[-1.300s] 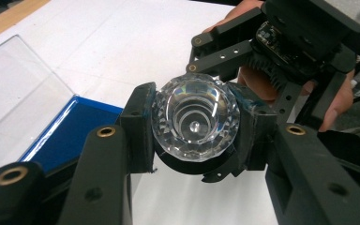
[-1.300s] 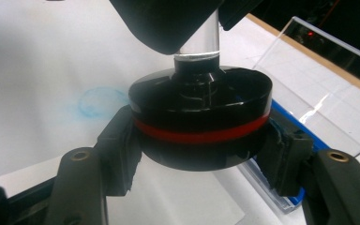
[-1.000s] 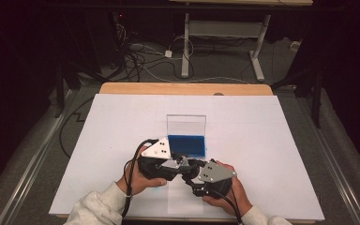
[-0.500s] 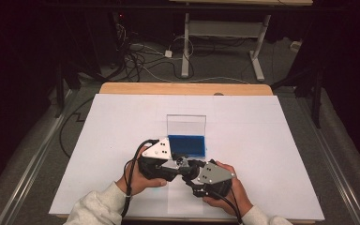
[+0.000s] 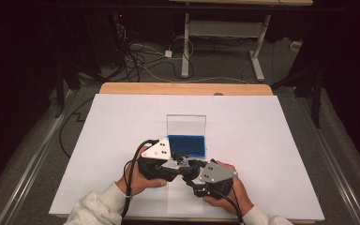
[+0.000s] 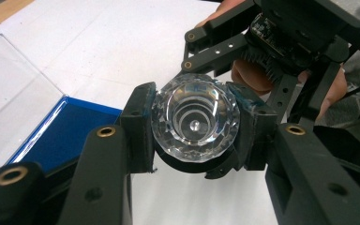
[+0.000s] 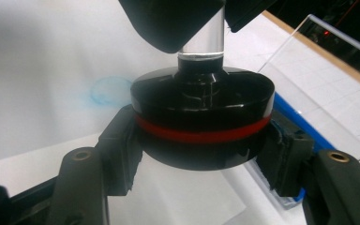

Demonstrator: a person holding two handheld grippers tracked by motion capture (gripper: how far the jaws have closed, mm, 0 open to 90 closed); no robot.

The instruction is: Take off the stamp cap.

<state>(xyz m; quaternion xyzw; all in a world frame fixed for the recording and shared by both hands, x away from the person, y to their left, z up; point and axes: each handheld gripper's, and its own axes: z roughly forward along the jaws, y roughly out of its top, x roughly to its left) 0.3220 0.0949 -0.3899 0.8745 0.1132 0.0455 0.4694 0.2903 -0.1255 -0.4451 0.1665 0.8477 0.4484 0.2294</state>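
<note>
I have the left gripper pinching the faceted crystal head of a stamp, and the right gripper clamped around its black base with the red band. Both hover just above the table near its front edge, directly in front of the open blue case. I judge the step to be separating or joining the two parts, so I keep both grips square, pull straight along the stamp's axis, and avoid twisting toward the clear lid.
</note>
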